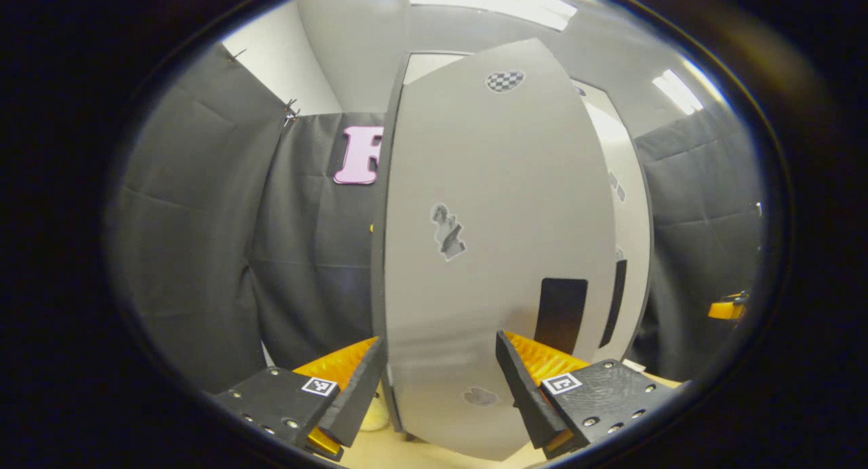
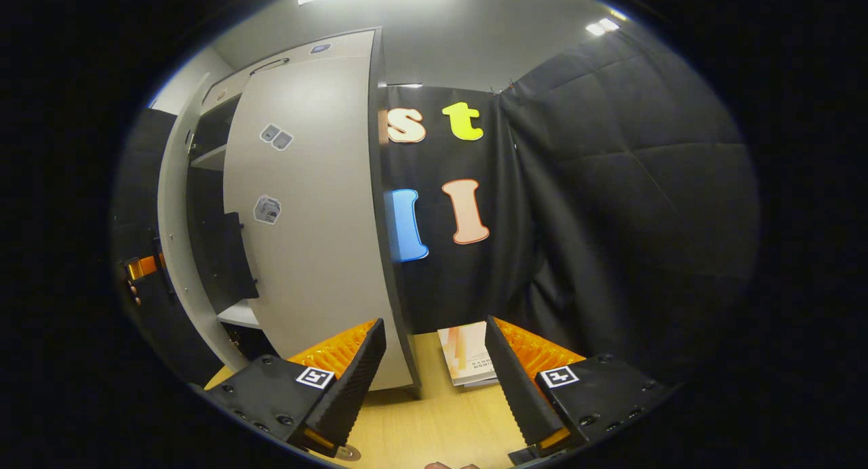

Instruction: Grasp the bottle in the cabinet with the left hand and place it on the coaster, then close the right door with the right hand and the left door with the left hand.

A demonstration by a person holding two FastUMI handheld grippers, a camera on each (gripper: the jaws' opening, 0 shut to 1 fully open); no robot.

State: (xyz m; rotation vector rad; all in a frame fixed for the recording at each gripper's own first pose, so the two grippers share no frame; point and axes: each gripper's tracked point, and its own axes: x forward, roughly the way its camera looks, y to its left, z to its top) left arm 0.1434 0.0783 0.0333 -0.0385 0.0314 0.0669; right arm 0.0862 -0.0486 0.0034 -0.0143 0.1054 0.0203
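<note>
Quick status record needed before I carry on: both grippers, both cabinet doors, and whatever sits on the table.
left gripper: open, fingers straddling the edge of the door in front of it
left grey cabinet door: ajar, not closed
right gripper: open, holding nothing
right grey cabinet door: swung open, shelves visible behind it
light wooden table: a thin printed booklet lies flat near the black cloth wall
bottle and coaster: cannot tell

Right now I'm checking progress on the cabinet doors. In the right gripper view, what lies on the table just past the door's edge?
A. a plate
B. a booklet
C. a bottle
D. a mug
B: a thin printed booklet lies flat on the wooden table, between the open right hand-held gripper's fingers.
</note>
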